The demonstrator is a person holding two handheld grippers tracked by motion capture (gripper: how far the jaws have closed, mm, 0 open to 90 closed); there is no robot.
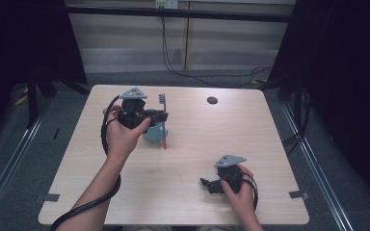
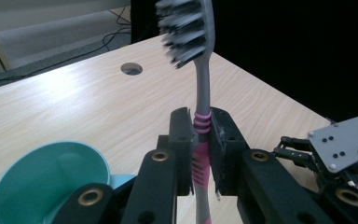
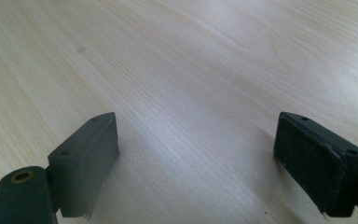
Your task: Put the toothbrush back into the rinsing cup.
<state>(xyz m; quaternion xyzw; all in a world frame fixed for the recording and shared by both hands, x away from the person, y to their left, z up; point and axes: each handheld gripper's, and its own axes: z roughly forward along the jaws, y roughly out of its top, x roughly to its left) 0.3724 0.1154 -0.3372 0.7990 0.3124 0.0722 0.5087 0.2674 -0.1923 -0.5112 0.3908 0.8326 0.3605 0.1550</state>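
**A:** status on the left gripper (image 1: 161, 115)?

**B:** fingers (image 2: 182, 149) clenched on a toothbrush (image 2: 201, 93). Grip sits on the pink ribbed part of the handle, pads pressed to both sides. Brush is upright, grey neck and bristle head above the fingers, pink handle running down below them.

**A:** where is that over the counter (image 1: 197, 139)?

**B:** left-centre, held off the surface in the person's left hand (image 1: 120, 137). Teal cup (image 1: 154, 134) stands on the counter right under and beside the gripper. In the high view the brush's lower end drops past the cup's right edge (can't tell if it touches the counter). In the left gripper view the cup's open mouth is at lower left and looks empty.

**A:** right gripper (image 1: 204, 183)?

**B:** fingers (image 3: 86, 161) released, spread wide, nothing between them but bare wood. It's low over the counter near the front right, held in the right hand (image 1: 241, 192), pointing left. Well apart from cup and brush.

**A:** anything else on the counter?

**B:** a round cable hole (image 1: 212, 100) near the far edge. Grey plate on top of each gripper, cable trailing from the left one along the forearm.
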